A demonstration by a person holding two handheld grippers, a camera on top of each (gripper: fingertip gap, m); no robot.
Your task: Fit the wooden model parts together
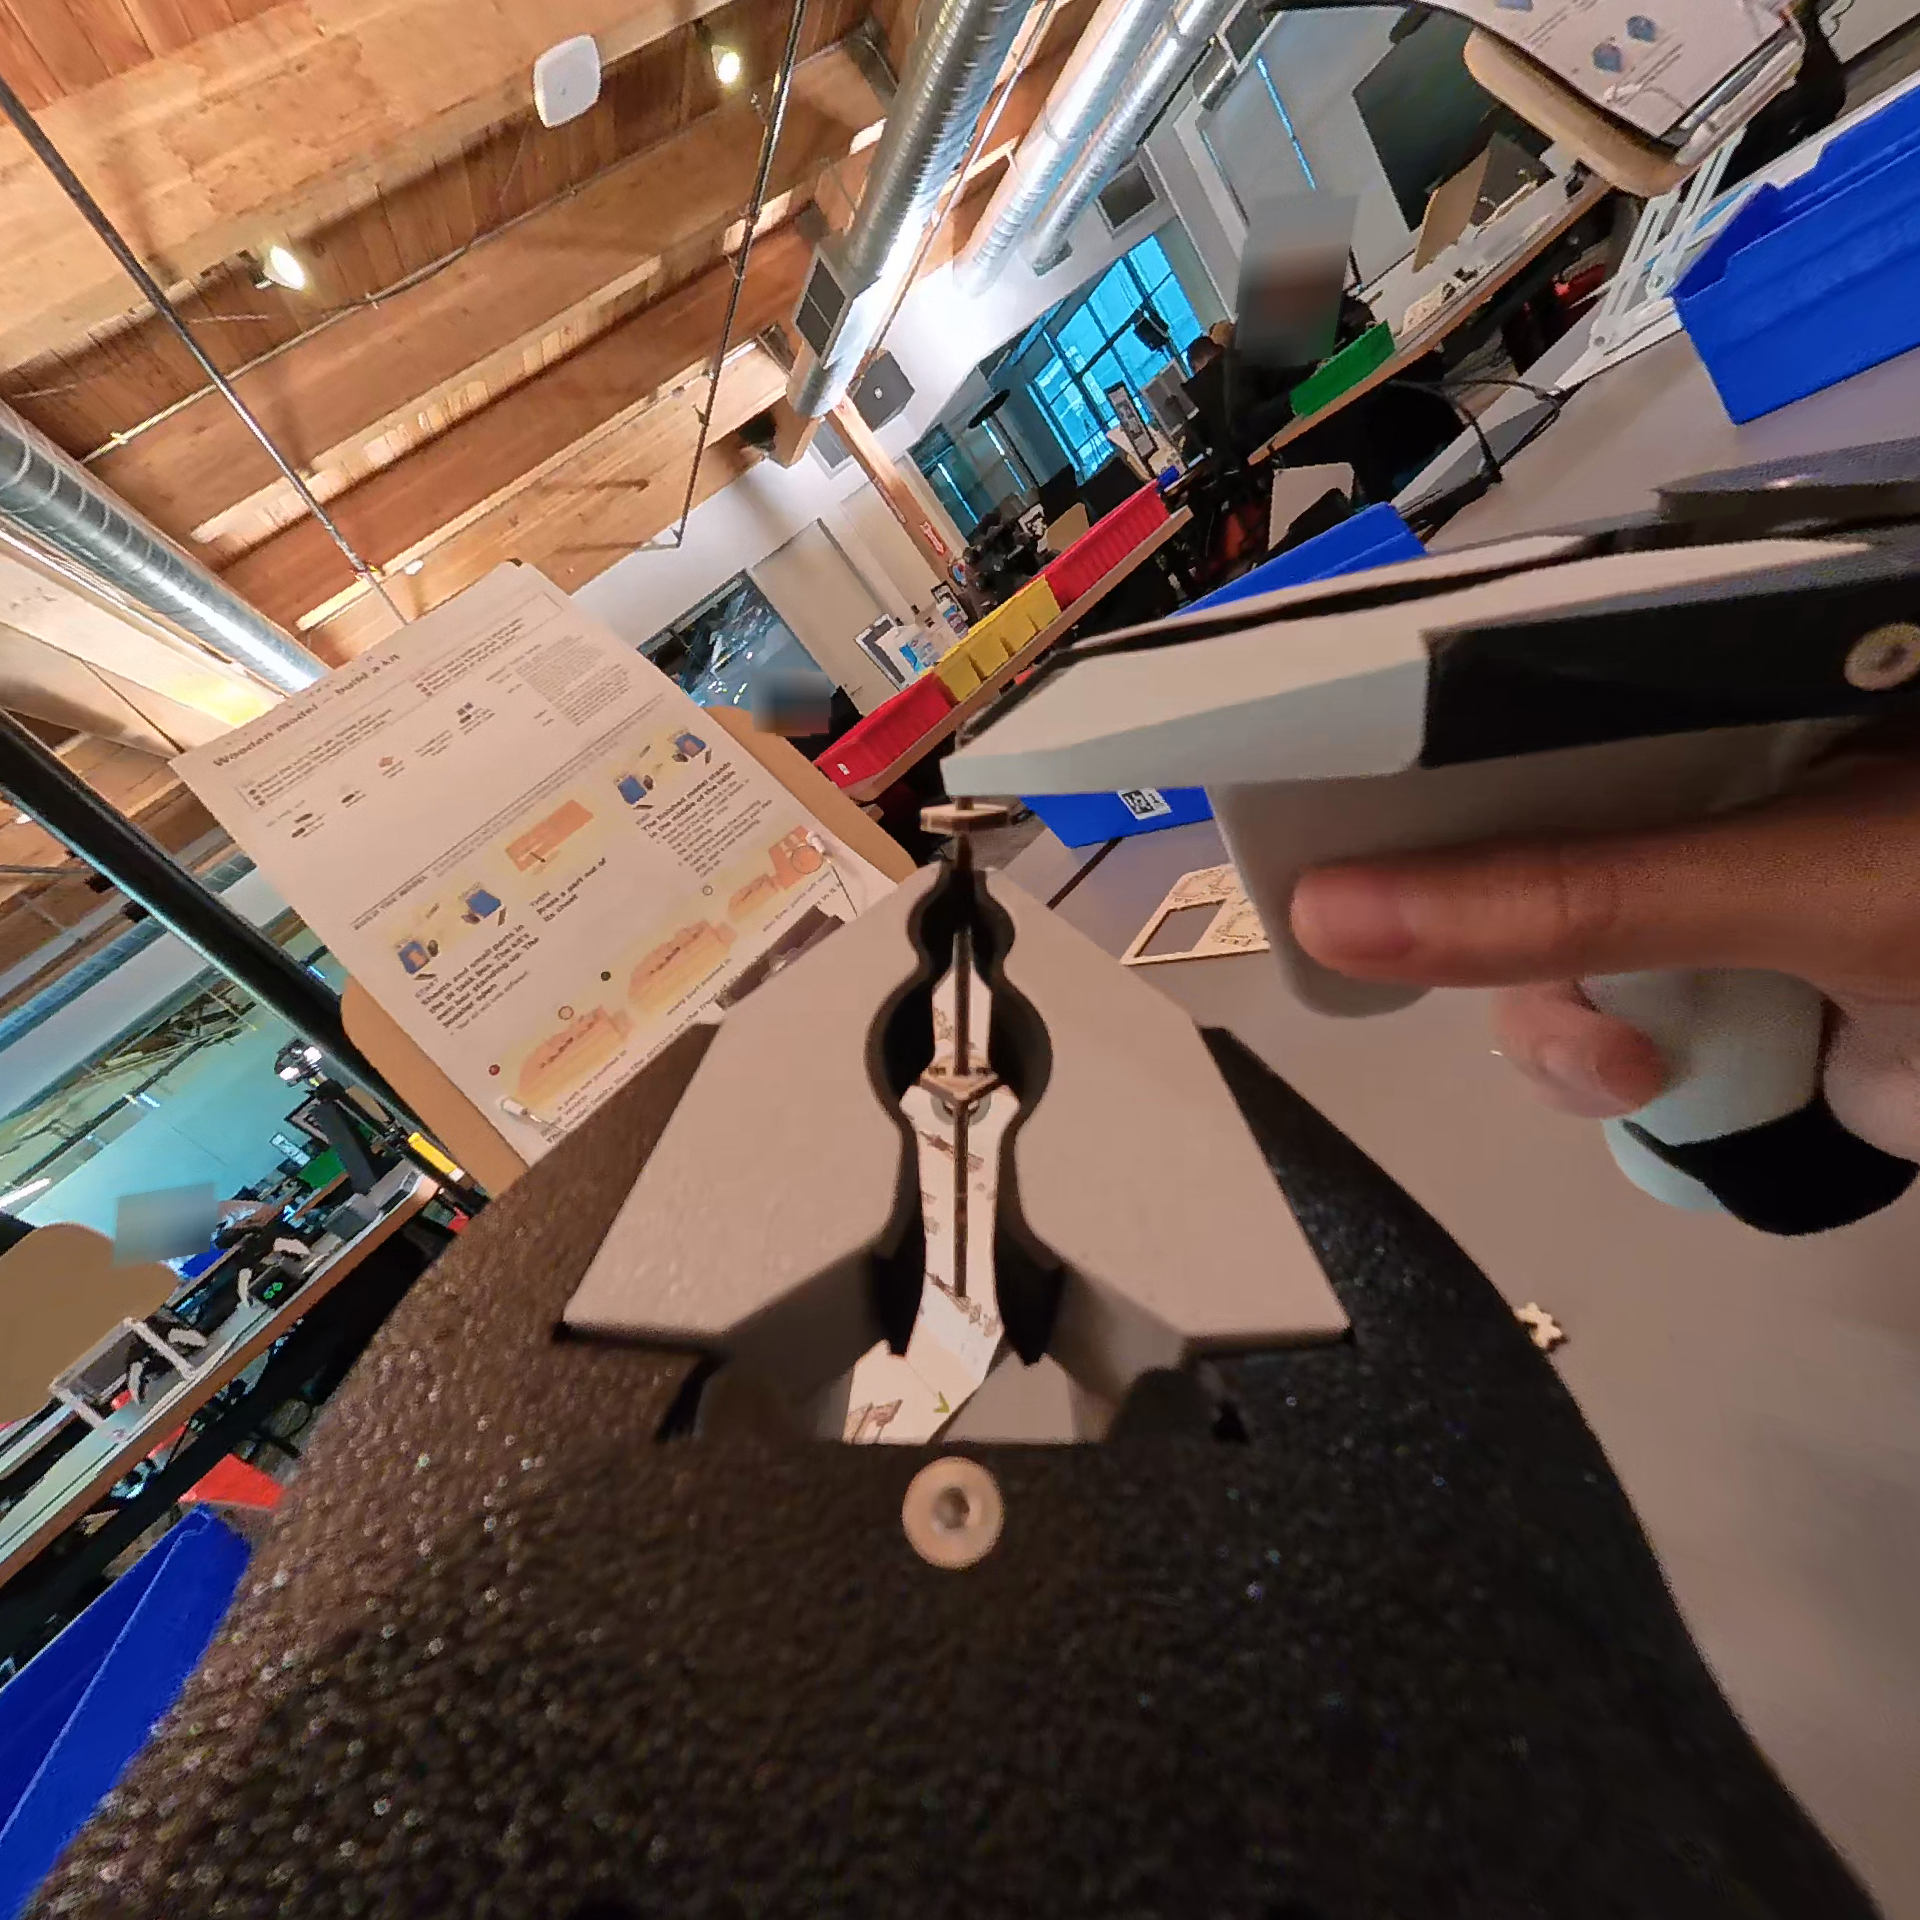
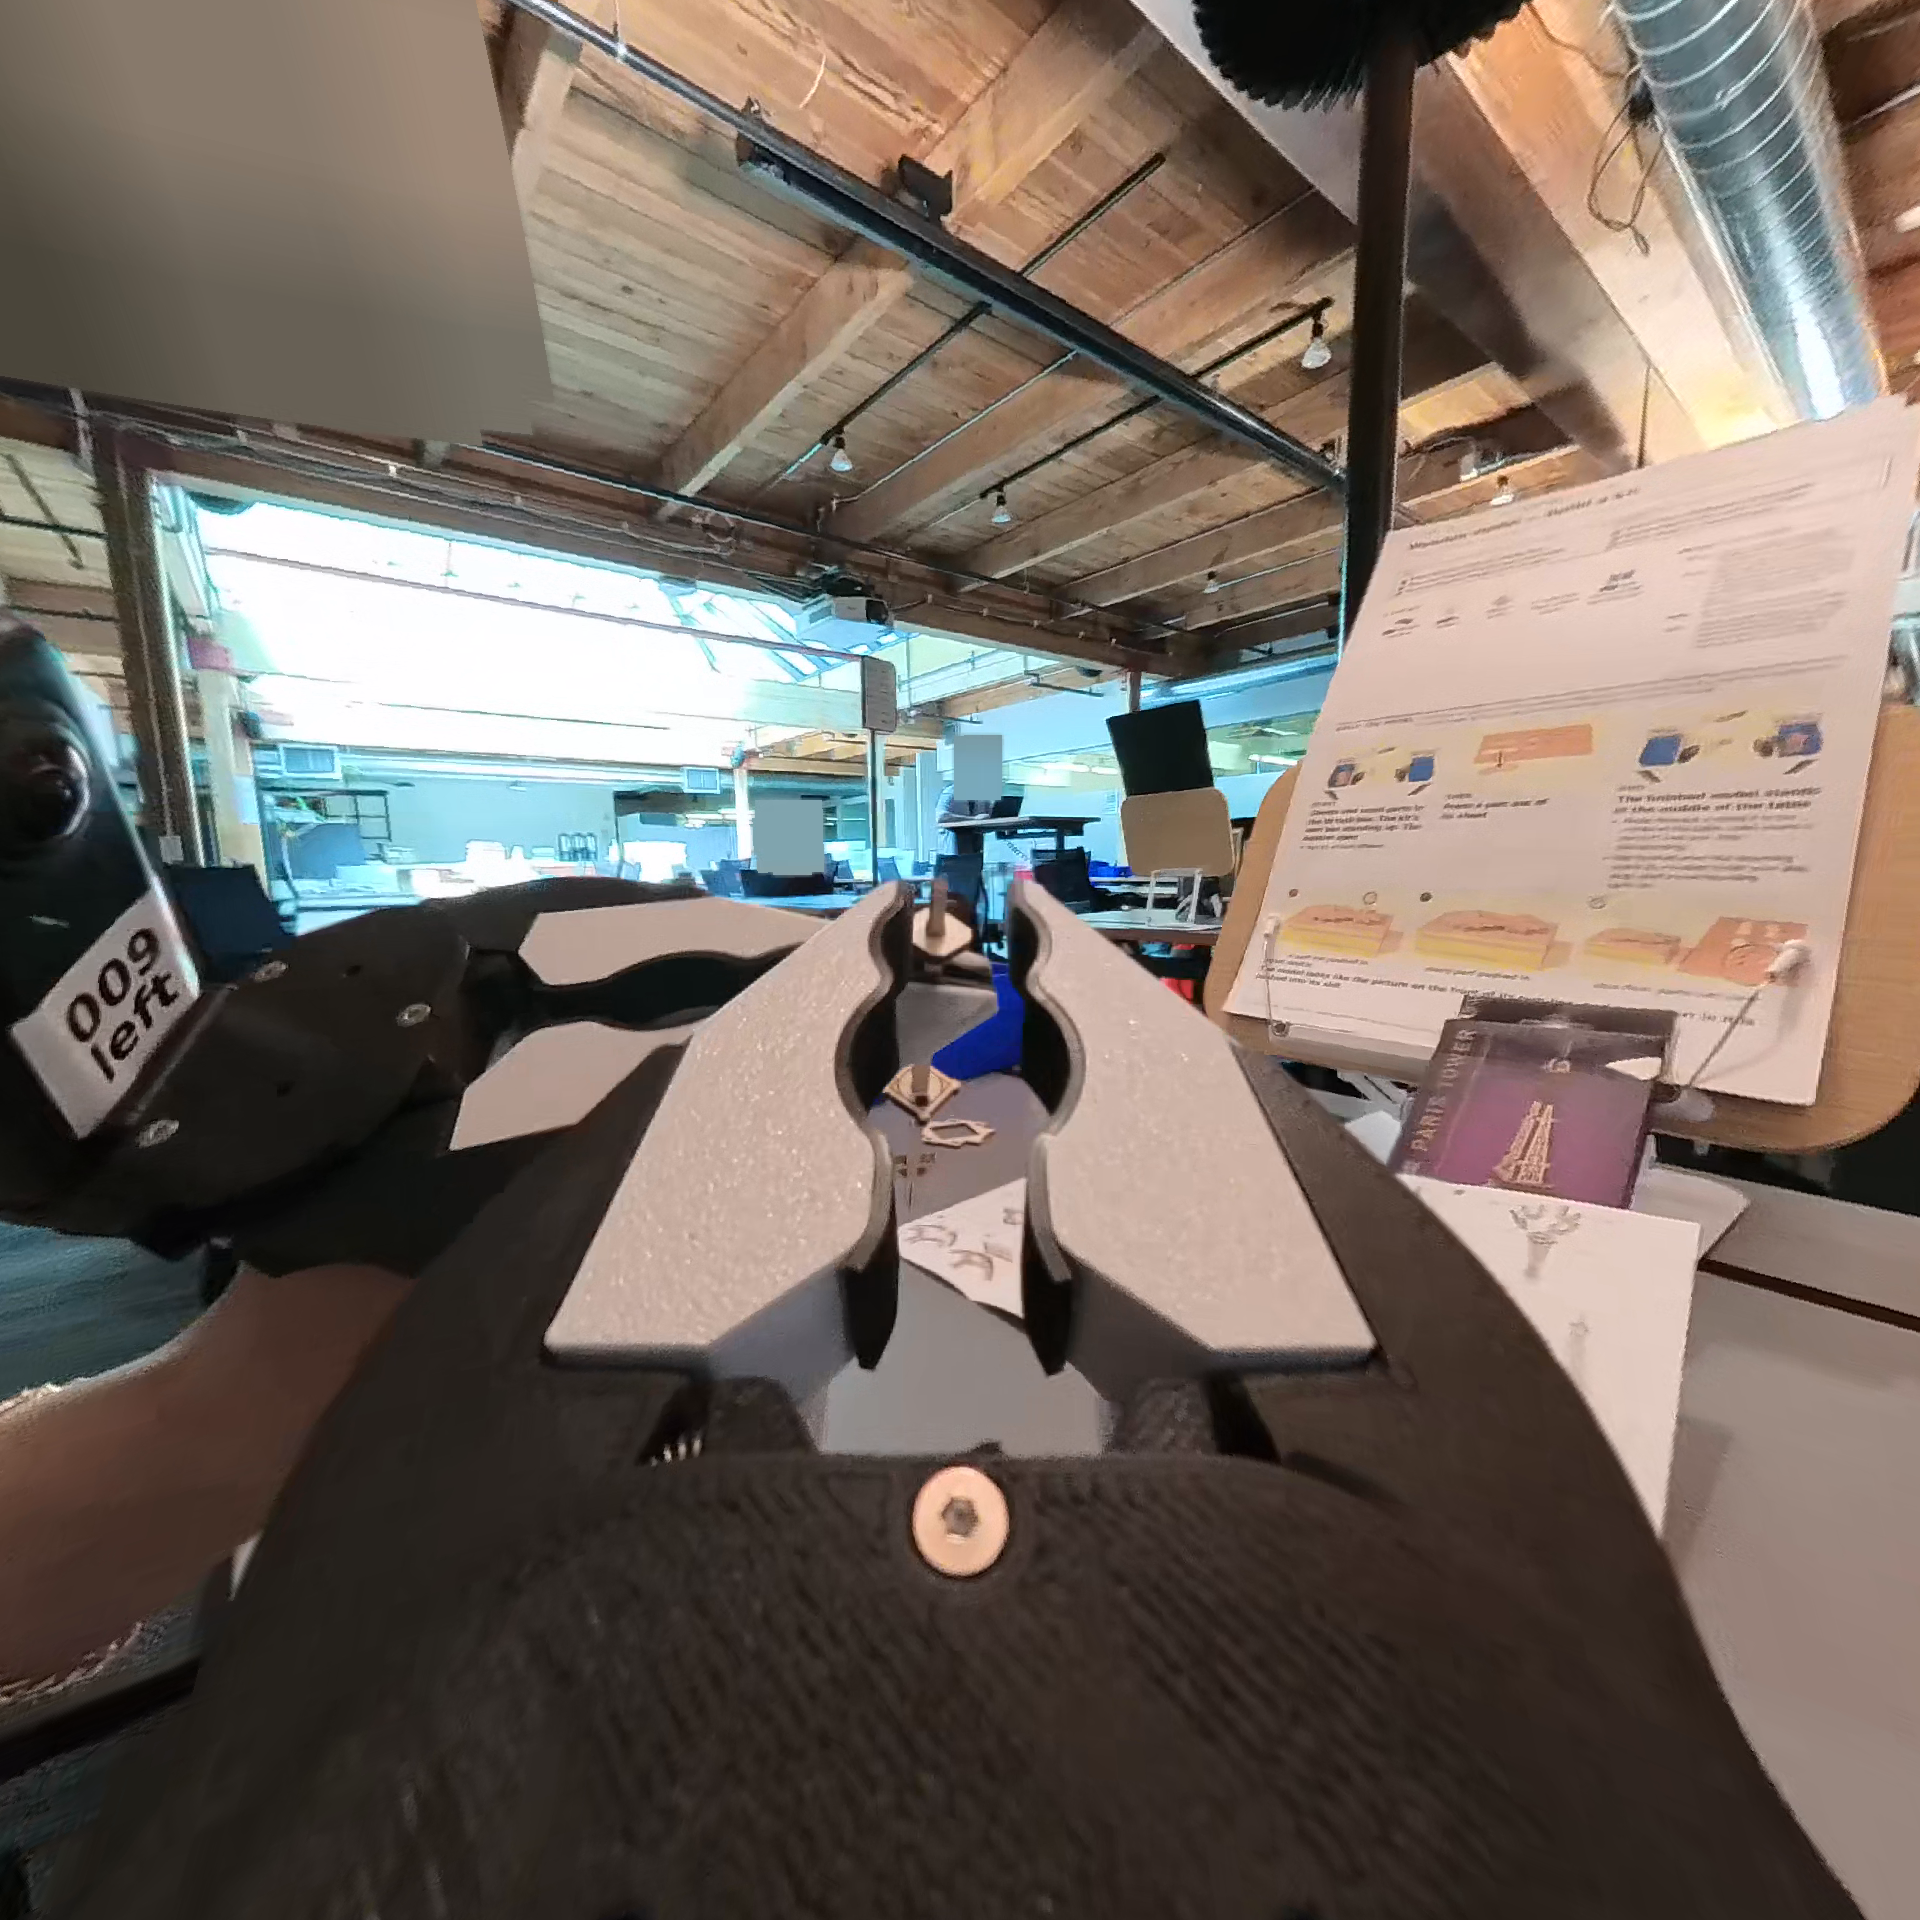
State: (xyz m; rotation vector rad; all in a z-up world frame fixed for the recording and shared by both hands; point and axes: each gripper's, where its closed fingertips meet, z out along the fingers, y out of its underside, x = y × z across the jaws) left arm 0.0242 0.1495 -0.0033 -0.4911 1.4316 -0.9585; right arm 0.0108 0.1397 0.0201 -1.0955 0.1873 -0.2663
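Note:
My left gripper (image 1: 964, 883) is shut on a thin wooden spire rod (image 1: 966, 1164) that runs along the slit between its fingers. One small square wooden plate (image 1: 954, 1089) sits halfway up the rod and another (image 1: 961, 817) sits at its top end. My right gripper (image 1: 961, 764), held by a hand (image 1: 1558, 935), reaches in from the right, its tips just above that top plate. In the right wrist view the right gripper (image 2: 958, 904) has a narrow gap between its jaws. The top plate (image 2: 940, 938) lies between the tips and the lower plate (image 2: 920, 1089) farther in. The left gripper (image 2: 717, 987) comes in from the left.
An instruction sheet (image 1: 520, 852) (image 2: 1558, 779) stands on a board behind. A purple kit box (image 2: 1527, 1112) leans below it. A loose wooden ring piece (image 2: 961, 1130) and a paper sheet (image 2: 966, 1242) lie on the grey table. A cut-out wooden sheet (image 1: 1195, 925) and blue bins (image 1: 1808, 281) are on the right.

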